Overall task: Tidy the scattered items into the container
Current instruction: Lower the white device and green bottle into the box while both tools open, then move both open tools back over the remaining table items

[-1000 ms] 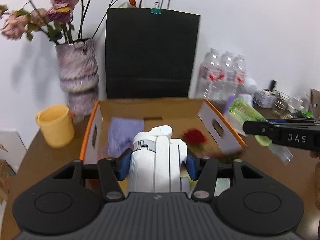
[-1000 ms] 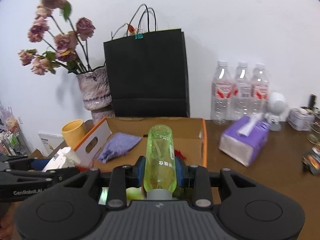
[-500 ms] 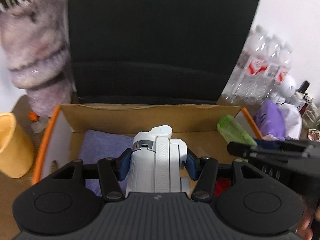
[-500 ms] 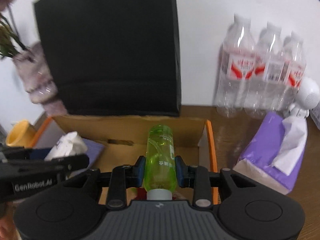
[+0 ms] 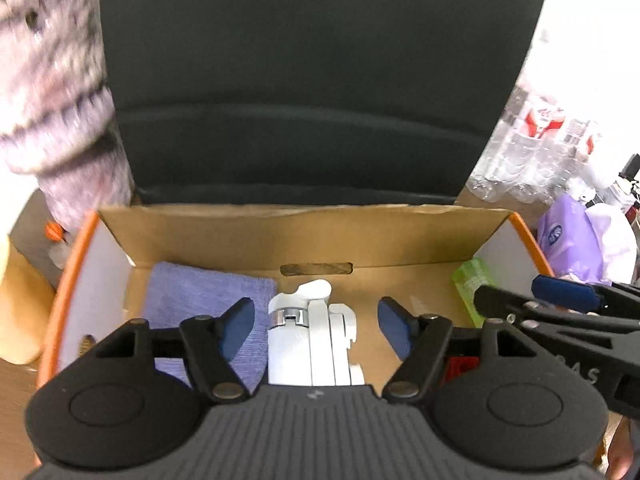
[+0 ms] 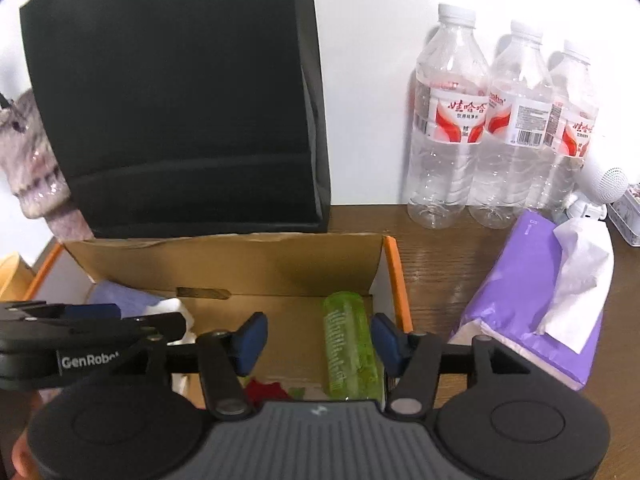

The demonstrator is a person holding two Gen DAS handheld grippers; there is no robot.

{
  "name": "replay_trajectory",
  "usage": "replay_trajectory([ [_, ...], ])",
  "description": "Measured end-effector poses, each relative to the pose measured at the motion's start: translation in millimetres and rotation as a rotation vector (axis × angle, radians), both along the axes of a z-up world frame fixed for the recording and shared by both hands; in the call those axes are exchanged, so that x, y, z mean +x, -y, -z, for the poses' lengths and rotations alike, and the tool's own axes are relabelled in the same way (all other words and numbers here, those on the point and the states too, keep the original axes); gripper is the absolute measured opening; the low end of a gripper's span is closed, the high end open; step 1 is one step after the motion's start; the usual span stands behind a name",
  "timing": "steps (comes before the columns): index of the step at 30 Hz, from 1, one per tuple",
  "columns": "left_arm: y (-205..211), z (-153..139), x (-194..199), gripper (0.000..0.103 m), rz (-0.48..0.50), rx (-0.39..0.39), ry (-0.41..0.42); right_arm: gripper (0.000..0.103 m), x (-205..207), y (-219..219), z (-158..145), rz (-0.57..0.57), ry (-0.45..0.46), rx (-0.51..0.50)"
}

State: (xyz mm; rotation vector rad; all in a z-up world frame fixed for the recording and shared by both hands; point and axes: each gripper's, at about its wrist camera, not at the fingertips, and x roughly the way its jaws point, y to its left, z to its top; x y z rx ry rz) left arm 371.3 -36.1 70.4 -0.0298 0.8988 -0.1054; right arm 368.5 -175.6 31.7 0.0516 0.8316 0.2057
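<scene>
Your left tool over box, jaws opening, pads clear of white device between them; device lies in box middle, beside purple cloth at box left. Your right tool over box, jaws opening, pads off green bottle; bottle lies along box right wall. Tissue pack on tabletop, right of box.

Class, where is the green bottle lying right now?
In the right wrist view the green bottle lies inside the cardboard box, along its right wall, right of the red flower.
</scene>
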Motion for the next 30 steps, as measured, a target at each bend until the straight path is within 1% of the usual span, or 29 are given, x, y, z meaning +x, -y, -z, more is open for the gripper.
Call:
replay_trajectory([
  [1,1,-5,-5,0.076,-0.004,0.019,0.001,0.057,-2,-1,-3,-0.004,-0.011,0.003],
  [3,3,-12,-13,0.084,-0.014,0.056,0.004,0.057,-8,-3,-9,-0.018,-0.032,0.003],
  [5,2,-18,-27,0.091,-0.033,0.07,0.031,0.058,-18,-2,-15,-0.022,-0.035,0.006],
  [6,-1,-22,-33,0.095,-0.042,0.068,0.038,0.062,-24,-2,-19,-0.022,-0.033,0.009],
  [7,-4,-25,-38,0.098,-0.051,0.066,0.045,0.068,-31,0,-22,-0.016,-0.031,0.01],
  [8,-7,-29,-46,0.103,-0.065,0.063,0.047,0.071,-37,2,-26,-0.01,-0.028,0.01],
  [10,-12,-36,-60,0.103,-0.069,0.045,0.045,0.082,-52,5,-34,-0.014,-0.028,0.003],
  [13,-18,-44,-85,0.103,-0.038,0.036,0.022,0.086,-71,7,-43,-0.033,-0.055,-0.01],
  [15,-20,-46,-100,0.103,-0.009,0.052,0.001,0.086,-86,8,-48,-0.043,-0.071,-0.021],
  [18,-26,-52,-123,0.103,-0.011,0.072,-0.024,0.087,-108,10,-56,-0.054,-0.103,-0.02],
  [21,-34,-61,-147,0.103,-0.029,0.057,-0.011,0.087,-130,12,-64,-0.05,-0.098,-0.008],
  [26,-42,-78,-184,0.103,-0.047,0.06,0.003,0.088,-169,9,-73,-0.075,-0.096,-0.034],
  [30,-45,-86,-212,0.103,-0.05,0.064,0.013,0.088,-194,8,-77,-0.082,-0.086,-0.03],
])
